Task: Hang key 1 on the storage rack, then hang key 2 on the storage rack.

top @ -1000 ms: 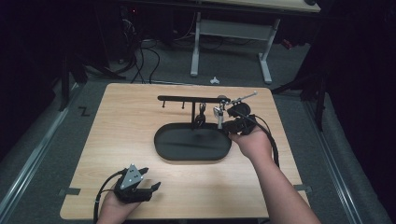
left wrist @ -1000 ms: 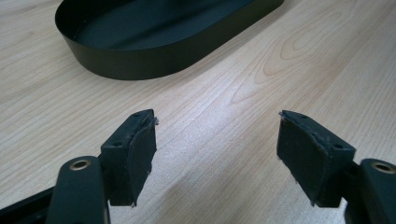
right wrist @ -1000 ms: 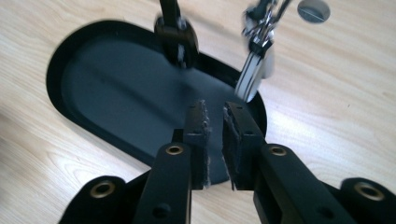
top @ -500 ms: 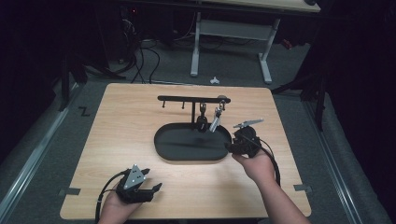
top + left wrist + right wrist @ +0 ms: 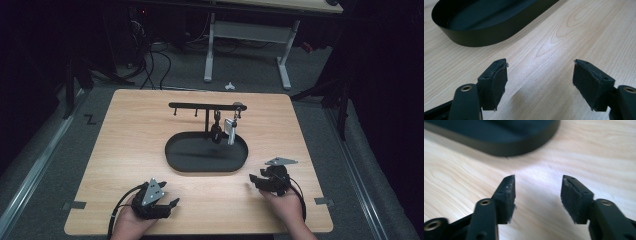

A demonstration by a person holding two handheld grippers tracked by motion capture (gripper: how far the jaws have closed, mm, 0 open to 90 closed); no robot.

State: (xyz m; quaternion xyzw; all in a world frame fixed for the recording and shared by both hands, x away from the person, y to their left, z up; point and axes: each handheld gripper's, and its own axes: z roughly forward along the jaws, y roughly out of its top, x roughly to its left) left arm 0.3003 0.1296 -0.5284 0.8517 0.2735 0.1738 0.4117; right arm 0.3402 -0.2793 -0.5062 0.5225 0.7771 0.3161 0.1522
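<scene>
On the pale wood-grain table (image 5: 125,150), both matte-black hand-held grippers (image 5: 172,203) (image 5: 256,181) rest released, the right's jaws having just been opening, near the smooth oval tray (image 5: 172,160).

Dark room, grey floor (image 5: 60,150), white-legged desk (image 5: 245,45) behind the wooden table (image 5: 130,130).

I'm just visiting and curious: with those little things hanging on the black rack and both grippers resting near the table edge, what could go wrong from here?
1. The silvery item and the dark one hang close together on the rack; they might tangle or get knocked off on the next reach.
2. The right gripper, its jaws just opened and empty, sits near the tray rim; a careless move could push the tray.
3. The left gripper, also open, lies near the table's front edge.
</scene>
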